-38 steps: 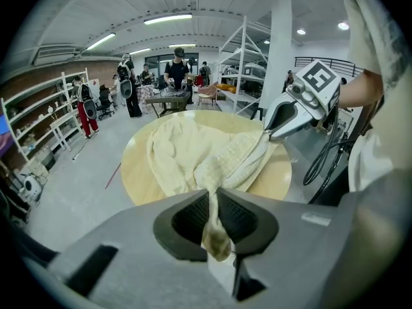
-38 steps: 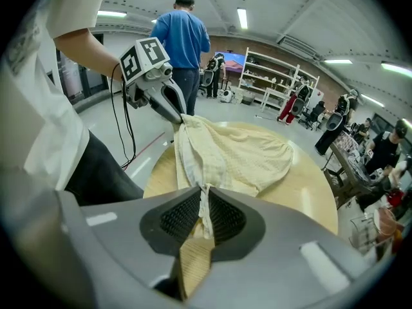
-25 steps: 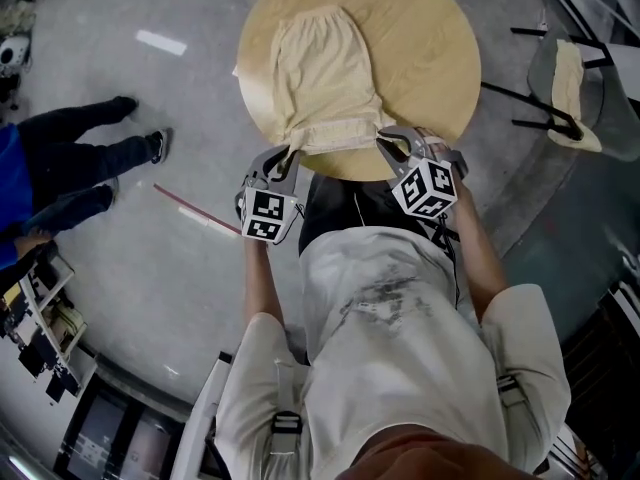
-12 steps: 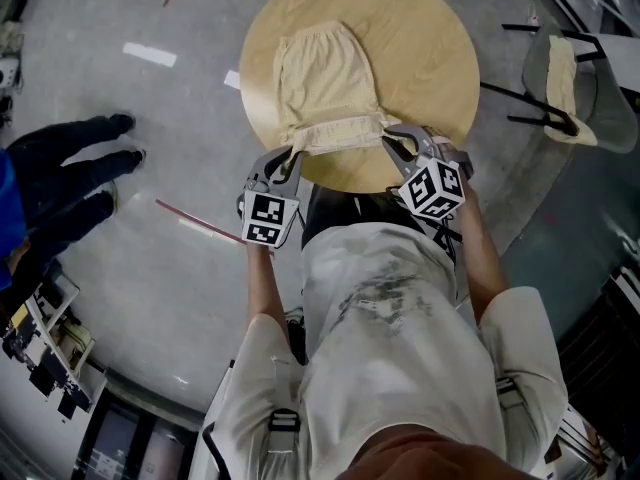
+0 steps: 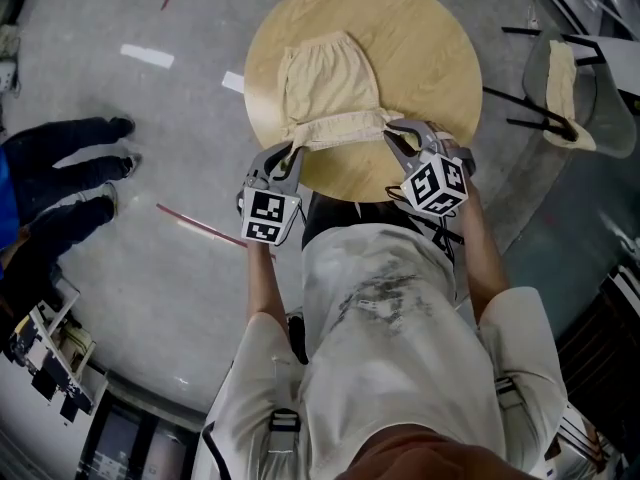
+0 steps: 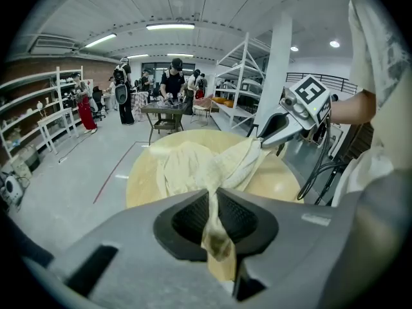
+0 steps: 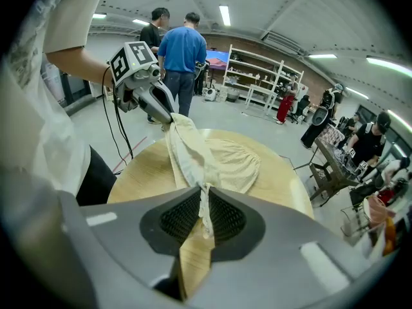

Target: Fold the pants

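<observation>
Cream pants (image 5: 328,83) lie on a round wooden table (image 5: 430,48), their waistband end at the far side and the near edge lifted off the top. My left gripper (image 5: 293,149) is shut on the near left corner of the pants (image 6: 215,227), with cloth pinched between its pads. My right gripper (image 5: 388,128) is shut on the near right corner (image 7: 203,201). The lifted edge (image 5: 340,125) stretches between the two grippers. From the left gripper view the right gripper (image 6: 267,140) is seen holding its corner, and from the right gripper view the left gripper (image 7: 168,120) likewise.
A chair (image 5: 560,83) with a cream cloth over it stands to the right of the table. A person's dark legs and shoes (image 5: 70,163) are on the floor at left. Shelving and several people stand in the background (image 7: 183,50).
Both grippers have carried the near edge of the pants farther over the table, toward the far end, and slightly upward. The person at left has shifted their legs.
</observation>
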### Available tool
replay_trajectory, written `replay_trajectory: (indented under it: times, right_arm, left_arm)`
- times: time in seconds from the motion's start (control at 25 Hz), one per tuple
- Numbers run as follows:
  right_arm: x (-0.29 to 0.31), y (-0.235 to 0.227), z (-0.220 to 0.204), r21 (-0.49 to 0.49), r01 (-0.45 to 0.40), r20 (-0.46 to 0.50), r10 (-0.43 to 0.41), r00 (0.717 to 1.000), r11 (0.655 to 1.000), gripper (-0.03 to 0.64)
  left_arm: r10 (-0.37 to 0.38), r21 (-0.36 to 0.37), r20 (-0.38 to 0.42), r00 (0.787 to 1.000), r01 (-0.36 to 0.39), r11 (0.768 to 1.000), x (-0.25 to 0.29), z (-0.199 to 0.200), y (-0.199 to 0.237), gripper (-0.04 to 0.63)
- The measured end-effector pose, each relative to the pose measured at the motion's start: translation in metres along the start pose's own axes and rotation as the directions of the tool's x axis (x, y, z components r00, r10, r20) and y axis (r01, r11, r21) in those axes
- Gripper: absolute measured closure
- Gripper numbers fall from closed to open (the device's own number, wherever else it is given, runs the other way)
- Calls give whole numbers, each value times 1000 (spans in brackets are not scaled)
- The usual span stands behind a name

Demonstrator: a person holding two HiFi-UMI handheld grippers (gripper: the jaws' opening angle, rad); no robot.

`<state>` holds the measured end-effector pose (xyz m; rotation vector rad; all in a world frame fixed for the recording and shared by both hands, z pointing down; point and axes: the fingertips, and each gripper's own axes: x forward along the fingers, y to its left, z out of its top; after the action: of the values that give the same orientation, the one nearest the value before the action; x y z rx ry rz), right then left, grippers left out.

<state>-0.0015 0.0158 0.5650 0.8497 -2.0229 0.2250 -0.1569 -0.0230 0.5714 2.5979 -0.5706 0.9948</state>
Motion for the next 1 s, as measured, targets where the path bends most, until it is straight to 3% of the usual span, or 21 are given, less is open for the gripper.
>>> replay_trajectory:
  times: [1.0]
  right_arm:
    - [39,-64,17,24,15,-25,-14,1000,1000,566]
  left_arm:
    - [-7,3,-1,1000,7,1000,37,37,64,546]
